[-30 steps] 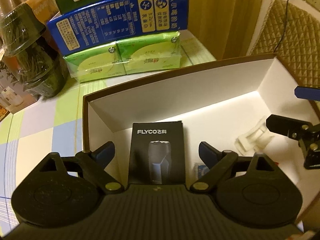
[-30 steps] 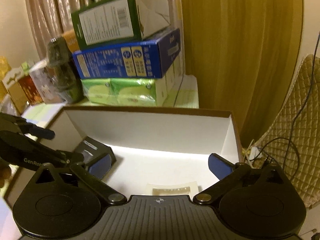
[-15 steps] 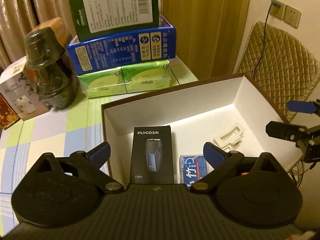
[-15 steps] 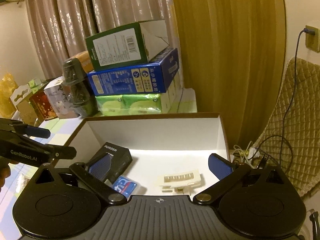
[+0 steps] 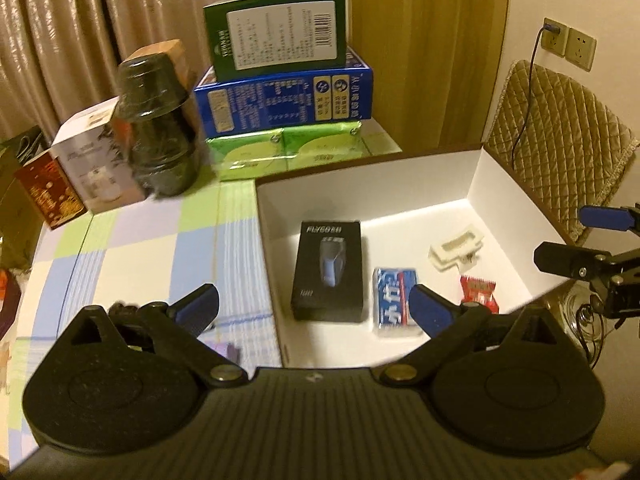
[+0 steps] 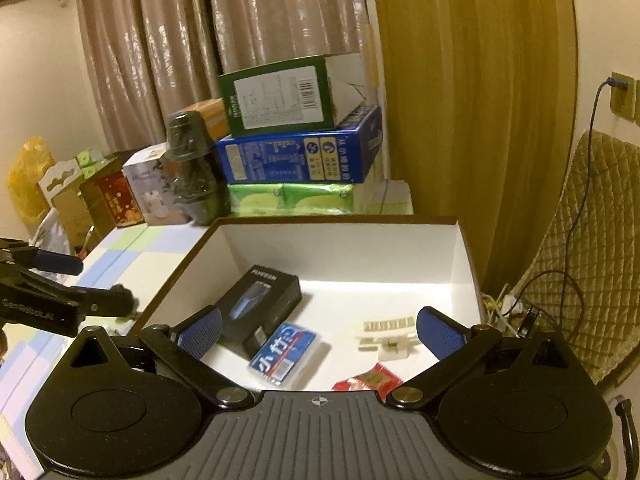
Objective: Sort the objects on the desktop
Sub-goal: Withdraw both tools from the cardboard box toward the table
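Four small things lie on the white floor of the open cardboard box (image 5: 472,184), and we list them as we see them. We find a black shaver carton (image 5: 329,270) standing nearest the box's left wall, a blue tissue pack (image 5: 394,300) just beside it, a red snack packet (image 5: 478,290) further to the right, and a cream plastic clip (image 5: 456,250) behind those two, toward the far wall. None of the four touches either tool.

We hold the left gripper (image 5: 314,310) above the box's near left corner: one blue pad sits over the checked tablecloth (image 5: 140,248), the other over the tissue pack. Its jaws are opening, already spread wide, and nothing is held between them. We see the right gripper (image 6: 320,330) hanging over the box's near edge with its fingers far apart and empty; the shaver carton and tissue pack show in the gap below, well under the pads.

Behind the box, we see a stack against the curtain (image 6: 160,60): green tissue packs (image 5: 286,152) at the bottom, a blue box (image 5: 284,98) on them, a green box (image 5: 278,34) on top. We note a dark wrapped bottle (image 5: 160,128) just left of that stack, with more cartons beyond it.
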The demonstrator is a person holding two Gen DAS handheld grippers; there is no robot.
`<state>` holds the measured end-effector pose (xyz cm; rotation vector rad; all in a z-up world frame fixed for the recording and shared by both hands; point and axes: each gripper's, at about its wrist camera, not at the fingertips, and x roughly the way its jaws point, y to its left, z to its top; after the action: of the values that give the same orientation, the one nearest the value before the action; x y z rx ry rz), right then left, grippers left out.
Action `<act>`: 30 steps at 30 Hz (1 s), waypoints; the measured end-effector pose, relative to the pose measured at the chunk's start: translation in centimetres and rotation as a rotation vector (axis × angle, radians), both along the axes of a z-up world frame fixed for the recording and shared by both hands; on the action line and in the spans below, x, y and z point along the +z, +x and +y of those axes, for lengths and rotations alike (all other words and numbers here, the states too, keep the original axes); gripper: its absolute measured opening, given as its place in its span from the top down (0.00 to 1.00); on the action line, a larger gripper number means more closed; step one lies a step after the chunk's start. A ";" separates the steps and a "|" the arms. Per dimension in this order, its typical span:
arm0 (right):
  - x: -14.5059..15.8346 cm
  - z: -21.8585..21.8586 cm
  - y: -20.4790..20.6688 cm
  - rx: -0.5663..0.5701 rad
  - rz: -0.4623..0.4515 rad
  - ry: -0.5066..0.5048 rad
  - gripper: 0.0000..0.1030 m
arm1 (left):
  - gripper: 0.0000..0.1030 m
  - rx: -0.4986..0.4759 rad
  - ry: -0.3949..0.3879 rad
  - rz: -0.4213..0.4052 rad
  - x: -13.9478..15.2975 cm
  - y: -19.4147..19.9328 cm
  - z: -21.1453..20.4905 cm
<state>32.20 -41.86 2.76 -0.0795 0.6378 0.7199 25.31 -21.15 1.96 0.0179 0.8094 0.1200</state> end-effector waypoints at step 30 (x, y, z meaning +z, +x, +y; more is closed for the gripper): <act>-2.7 4.8 -9.1 -0.028 0.198 -0.065 0.02 | 0.03 0.012 -0.044 0.118 -1.9 -10.9 7.8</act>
<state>23.14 -37.03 0.07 -0.0591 0.8502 0.6853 14.37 -13.30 0.10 -0.0215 0.9298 0.1136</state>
